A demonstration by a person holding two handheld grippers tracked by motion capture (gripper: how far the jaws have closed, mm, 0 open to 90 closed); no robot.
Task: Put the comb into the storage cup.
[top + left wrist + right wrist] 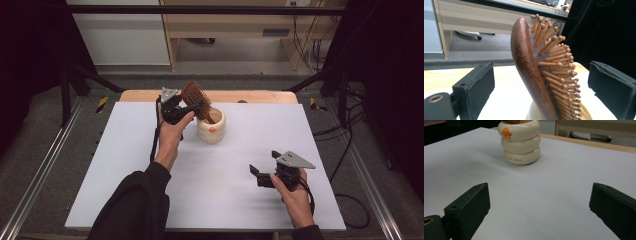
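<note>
Nearest of all is the right gripper (261,176), down low over the white table (150,200). Its two black jaws stand wide apart and hold nothing. Bare table lies between them. It looks like it is just waiting.

Farther ahead of that gripper stands the holder (520,142), a cream pot shaped like three fat rings with a little orange beak on it. It sits upright on the table, well apart from the right gripper.

Next comes the left gripper (186,107), up close beside the holder. Its jaws are spread too, one on each side of the hairbrush (541,75). In the left gripper view the brush stands between the jaws with a gap on both sides, so the jaws do not squeeze it. The wooden back of the brush faces one jaw and the round-tipped pegs face the other.

The brush is in the holder. Its handle goes down inside the pot and its head sticks up and leans a bit, resting on the rim.

So I think the main job is done: the brush is in its pot. What is left looks small. The left gripper needs to pull away without bumping the brush, so that brush and pot do not tip over.

Past the table's far edge are a grey floor and a wooden desk (240,20).
</note>
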